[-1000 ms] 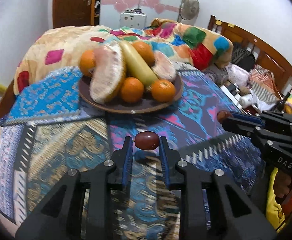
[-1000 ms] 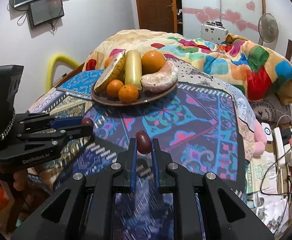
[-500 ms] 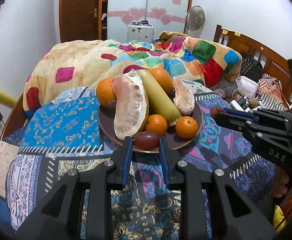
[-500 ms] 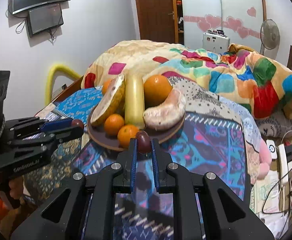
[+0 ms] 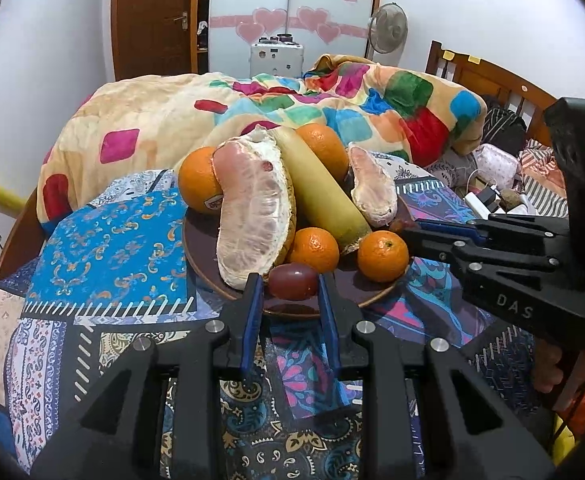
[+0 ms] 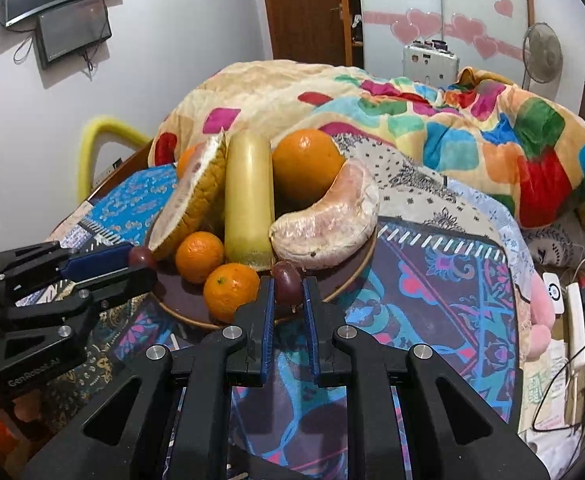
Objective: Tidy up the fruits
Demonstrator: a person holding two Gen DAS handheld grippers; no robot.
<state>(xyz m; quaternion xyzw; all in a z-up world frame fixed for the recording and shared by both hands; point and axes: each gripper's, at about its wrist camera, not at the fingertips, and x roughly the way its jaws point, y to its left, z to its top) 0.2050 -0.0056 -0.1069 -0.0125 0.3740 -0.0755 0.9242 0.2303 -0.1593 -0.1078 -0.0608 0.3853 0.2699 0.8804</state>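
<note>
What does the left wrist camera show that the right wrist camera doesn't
Only the left wrist view shows the white inner flesh of the big pomelo half and the wooden headboard. Only the right wrist view shows the wall screens and the power strip and cables off to the right. Both share the brown plate piled with oranges, the yellow fruit and the colourful blanket. In both, the left gripper and right gripper each pinch a dark red fruit over the plate's near rim.
</note>
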